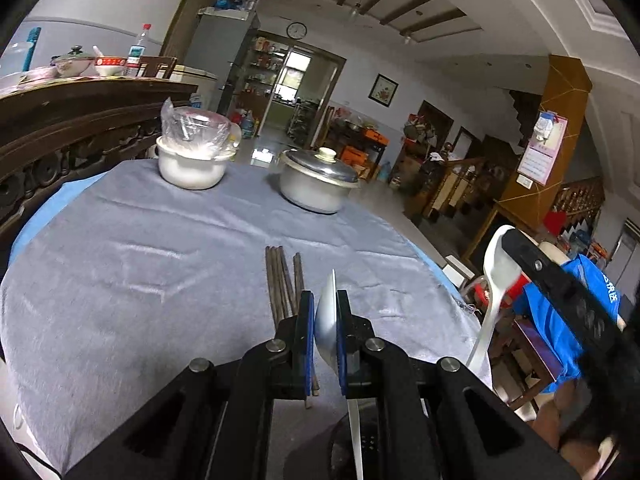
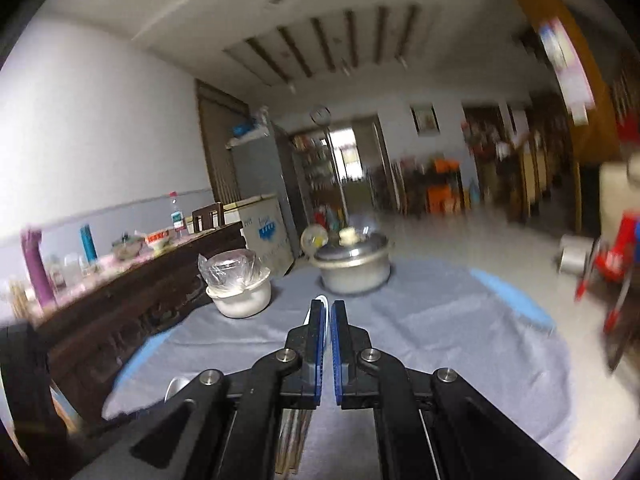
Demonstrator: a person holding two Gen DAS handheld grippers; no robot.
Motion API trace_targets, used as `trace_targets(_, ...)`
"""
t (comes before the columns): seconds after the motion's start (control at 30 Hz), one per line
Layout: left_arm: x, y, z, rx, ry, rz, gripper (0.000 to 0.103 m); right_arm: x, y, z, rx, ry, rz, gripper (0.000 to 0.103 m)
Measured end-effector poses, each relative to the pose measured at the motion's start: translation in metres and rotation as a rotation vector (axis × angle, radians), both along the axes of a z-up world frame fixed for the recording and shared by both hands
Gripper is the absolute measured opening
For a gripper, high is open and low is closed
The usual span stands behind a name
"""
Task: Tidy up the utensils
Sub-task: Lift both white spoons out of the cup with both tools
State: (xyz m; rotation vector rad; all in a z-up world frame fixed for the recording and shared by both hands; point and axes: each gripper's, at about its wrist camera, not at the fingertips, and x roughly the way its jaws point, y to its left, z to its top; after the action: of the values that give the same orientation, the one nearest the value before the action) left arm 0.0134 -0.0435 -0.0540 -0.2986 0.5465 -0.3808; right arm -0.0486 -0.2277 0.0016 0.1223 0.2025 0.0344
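The counter (image 1: 160, 260), under a grey cloth, carries a white pot (image 1: 190, 168), a lidded metal pot (image 1: 316, 184) and dark chopsticks (image 1: 282, 280). The step looks like gathering spoons. The left claw (image 1: 325, 328) is clenched on a white spoon (image 1: 326, 312). The right claw (image 2: 327, 320) grips another white spoon (image 1: 496, 272), raised beside the counter edge. Next, both spoons need laying beside the chopsticks.

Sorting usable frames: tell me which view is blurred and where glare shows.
Right wrist view: motion-smeared, worst at the right edge, though the metal pot stays readable. Left wrist view: sharp; sheen streaks on the grey tablecloth, and fisheye bending at the rim.
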Motion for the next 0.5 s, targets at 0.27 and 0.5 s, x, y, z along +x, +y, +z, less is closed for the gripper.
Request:
trace_targets(0.27, -0.01, 0.007, 0.0, -0.01, -0.003, 0.008, 0.01, -0.018, 0.042, -0.021, -0.175, -0.004, 0.058, 0.004)
trace_targets(0.5, -0.018, 0.011, 0.0, -0.003, 0.002, -0.015, 0.01, -0.038, 0.044, -0.034, -0.191, 0.04, 0.102, 0.004)
